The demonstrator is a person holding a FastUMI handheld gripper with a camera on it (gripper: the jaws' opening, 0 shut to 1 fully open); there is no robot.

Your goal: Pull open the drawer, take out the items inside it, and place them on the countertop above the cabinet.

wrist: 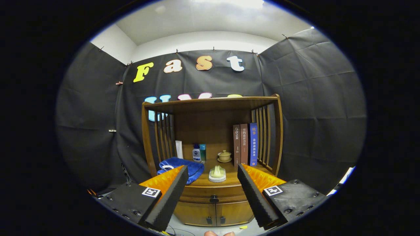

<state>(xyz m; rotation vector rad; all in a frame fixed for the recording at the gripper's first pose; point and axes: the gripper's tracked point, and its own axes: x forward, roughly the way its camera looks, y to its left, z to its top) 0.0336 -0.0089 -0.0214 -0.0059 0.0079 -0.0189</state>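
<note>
Drawer [213, 192] sits closed below countertop [231, 178], claw [212, 170] spread empty.

Three upright books [244, 144], two bottles [199, 152], white tube [179, 149].

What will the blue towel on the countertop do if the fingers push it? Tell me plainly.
The blue towel lies folded and rumpled, so it probably bunches instead of sliding whole. It looks soft, so little risk of damage. The open gripper sits back from it, fingers apart, holding nothing.
</note>
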